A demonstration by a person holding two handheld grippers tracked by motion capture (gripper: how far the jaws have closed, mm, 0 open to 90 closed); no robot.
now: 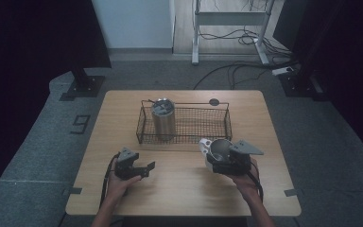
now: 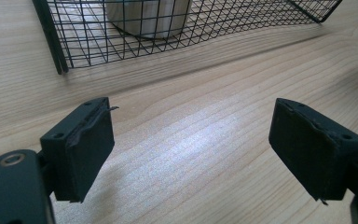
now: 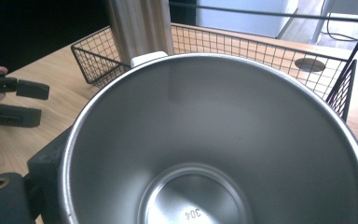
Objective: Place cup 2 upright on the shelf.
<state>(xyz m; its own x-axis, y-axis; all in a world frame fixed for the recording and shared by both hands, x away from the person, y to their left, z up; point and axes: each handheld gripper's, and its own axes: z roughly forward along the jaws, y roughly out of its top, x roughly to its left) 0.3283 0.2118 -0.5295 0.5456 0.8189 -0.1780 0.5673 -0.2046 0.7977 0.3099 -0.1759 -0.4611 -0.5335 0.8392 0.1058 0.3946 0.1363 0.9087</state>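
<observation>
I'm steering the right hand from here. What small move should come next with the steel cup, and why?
Probably carry the steel cup forward over the wire basket rim: the right gripper holds it just short of the basket, where the other tumbler already stands, with free room beside it.

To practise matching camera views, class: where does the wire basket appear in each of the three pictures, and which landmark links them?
High view: basket at the table's middle, towards the far side.
Left gripper view: along the top edge, beyond the jaws.
Right gripper view: across the top, behind the held cup.
Shared landmark: the tall cup standing at one end of the basket.
</observation>
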